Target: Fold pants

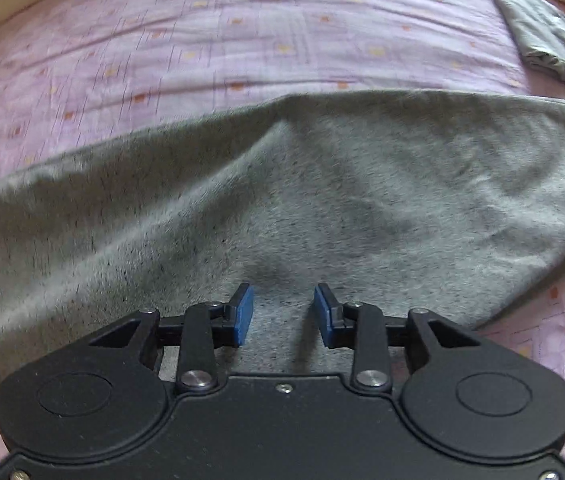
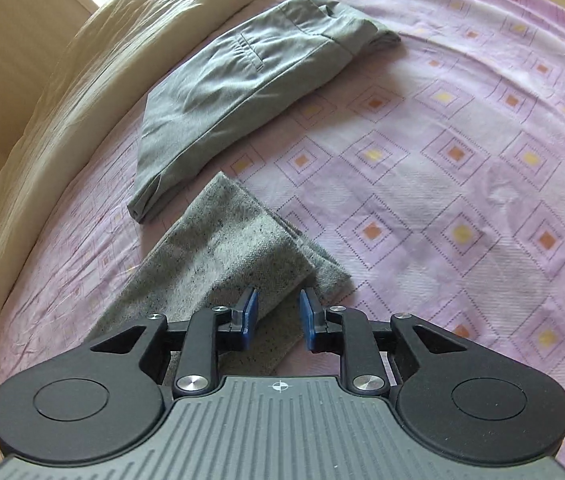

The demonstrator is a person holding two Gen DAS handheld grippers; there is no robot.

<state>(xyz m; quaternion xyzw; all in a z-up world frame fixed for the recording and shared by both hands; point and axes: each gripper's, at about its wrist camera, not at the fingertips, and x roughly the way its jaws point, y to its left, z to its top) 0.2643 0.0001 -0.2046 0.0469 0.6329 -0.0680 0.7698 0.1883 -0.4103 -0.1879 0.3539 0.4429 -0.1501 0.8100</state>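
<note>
My left gripper (image 1: 283, 312) hangs over the grey pants (image 1: 322, 208) spread on the bed (image 1: 202, 40), fingers parted, holding nothing; my right gripper (image 2: 278, 316) is parted too, empty, at the leg end (image 2: 242, 248), folded trousers (image 2: 242, 84) beyond

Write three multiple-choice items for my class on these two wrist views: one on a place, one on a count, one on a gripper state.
1. Where does the folded grey-green pair lie?
A. Near the cream pillow
B. On the floor
C. Inside a drawer

2. How many garments lie on the pink sheet?
A. One
B. Two
C. Four

3. How is the left gripper?
A. Shut on cloth
B. Open
C. Out of view

Answers: 1 A, it lies alongside the cream pillow. 2 B, that pair plus the speckled grey pants. 3 B, a gap shows between its blue pads, over grey cloth.
</note>
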